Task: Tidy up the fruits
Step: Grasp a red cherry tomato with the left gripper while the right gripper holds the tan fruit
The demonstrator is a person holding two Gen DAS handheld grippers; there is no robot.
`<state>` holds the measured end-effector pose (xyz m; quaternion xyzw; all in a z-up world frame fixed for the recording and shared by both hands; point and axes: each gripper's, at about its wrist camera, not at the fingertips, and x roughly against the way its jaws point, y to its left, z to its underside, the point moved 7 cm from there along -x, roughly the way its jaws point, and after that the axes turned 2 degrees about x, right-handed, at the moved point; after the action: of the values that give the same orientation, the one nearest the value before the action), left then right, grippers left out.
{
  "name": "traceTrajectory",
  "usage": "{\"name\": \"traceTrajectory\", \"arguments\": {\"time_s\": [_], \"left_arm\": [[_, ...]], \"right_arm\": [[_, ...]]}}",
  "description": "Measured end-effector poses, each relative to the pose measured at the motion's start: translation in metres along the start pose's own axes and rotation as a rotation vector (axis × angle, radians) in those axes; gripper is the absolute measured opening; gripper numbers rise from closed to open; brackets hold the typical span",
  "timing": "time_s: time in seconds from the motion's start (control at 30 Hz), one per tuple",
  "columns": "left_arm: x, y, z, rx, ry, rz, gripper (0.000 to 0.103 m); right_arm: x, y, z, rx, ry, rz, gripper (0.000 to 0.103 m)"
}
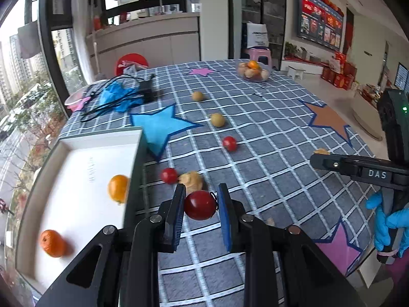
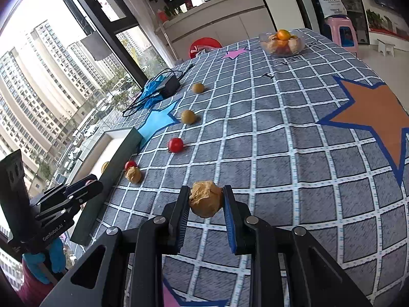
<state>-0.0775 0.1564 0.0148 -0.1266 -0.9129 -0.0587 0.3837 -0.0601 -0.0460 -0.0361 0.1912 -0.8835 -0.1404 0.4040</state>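
My left gripper (image 1: 200,194) is shut on a red cherry tomato (image 1: 200,205), held above the checked tablecloth beside the white tray (image 1: 84,143). The tray holds two small oranges (image 1: 118,188), (image 1: 52,243). My right gripper (image 2: 206,192) is shut on a papery tan husk fruit (image 2: 205,199). Loose on the cloth lie two red tomatoes (image 1: 229,143), (image 1: 169,175), another husk fruit (image 1: 192,181) and two round tan fruits (image 1: 217,119), (image 1: 197,96). The right gripper also shows in the left wrist view (image 1: 322,158).
A clear bowl (image 2: 301,46) of oranges and husk fruits stands at the far end. A black adapter (image 2: 168,85) with cables lies on a blue cloth (image 1: 115,94) at the far left. A pink stool (image 2: 341,29) stands beyond the table.
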Motion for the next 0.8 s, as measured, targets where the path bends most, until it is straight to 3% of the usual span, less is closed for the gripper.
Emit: {"name": "traceTrajectory", "arguments": {"time_s": [0.47, 0.8], "left_arm": [[0.006, 0.056, 0.018, 0.108, -0.005, -0.061, 0.028], [0.012, 0.073, 0.028, 0.137, -0.024, -0.052, 0.028]], "right_arm": [[-0.020, 0.061, -0.004, 0.094, 0.033, 0.011, 0.027], [-0.041, 0.095, 0.001, 0.145, 0.075, 0.002, 0.027]]}}
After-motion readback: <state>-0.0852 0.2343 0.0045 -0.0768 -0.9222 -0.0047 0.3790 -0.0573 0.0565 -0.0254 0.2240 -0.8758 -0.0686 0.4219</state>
